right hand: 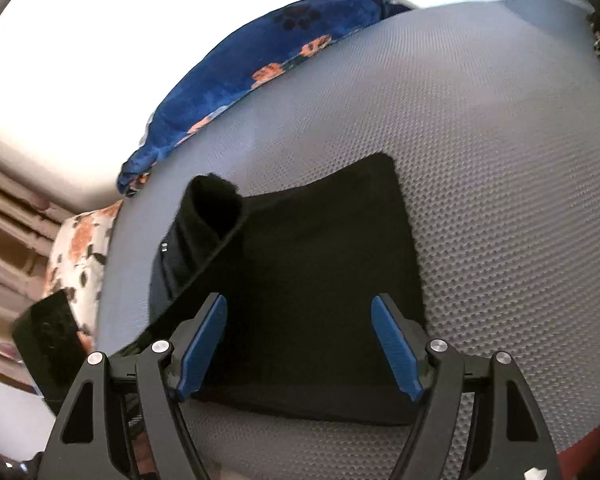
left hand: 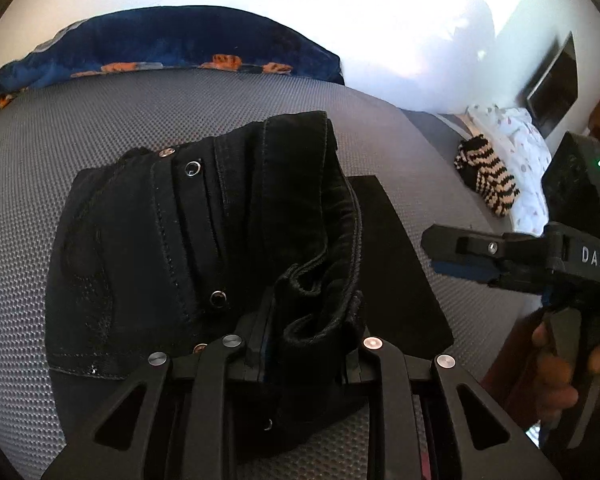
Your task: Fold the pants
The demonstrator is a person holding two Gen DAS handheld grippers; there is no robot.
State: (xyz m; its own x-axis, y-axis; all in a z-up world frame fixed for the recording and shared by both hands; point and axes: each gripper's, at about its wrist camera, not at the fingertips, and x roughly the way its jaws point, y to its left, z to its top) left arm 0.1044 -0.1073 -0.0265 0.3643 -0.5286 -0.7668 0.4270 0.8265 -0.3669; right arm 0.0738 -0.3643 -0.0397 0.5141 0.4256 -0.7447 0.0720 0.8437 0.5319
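The black pants [left hand: 204,248] lie on the grey mesh bed surface [left hand: 28,184], folded, with waistband, snaps and a pocket facing up. My left gripper [left hand: 306,340] is shut on a bunched fold of the pants' fabric at the near edge. My right gripper [left hand: 456,256] hangs at the right, off the fabric. In the right wrist view the right gripper [right hand: 300,344] is open and empty, with blue pads [right hand: 204,344] spread above the flat black lower layer of the pants [right hand: 324,264].
A blue blanket with orange paw prints [left hand: 172,48] lies along the far edge of the bed. A striped black-and-cream sock [left hand: 486,178] and white printed cloth [left hand: 516,148] lie at the right. A floral pillow [right hand: 80,252] sits at the bed's left side.
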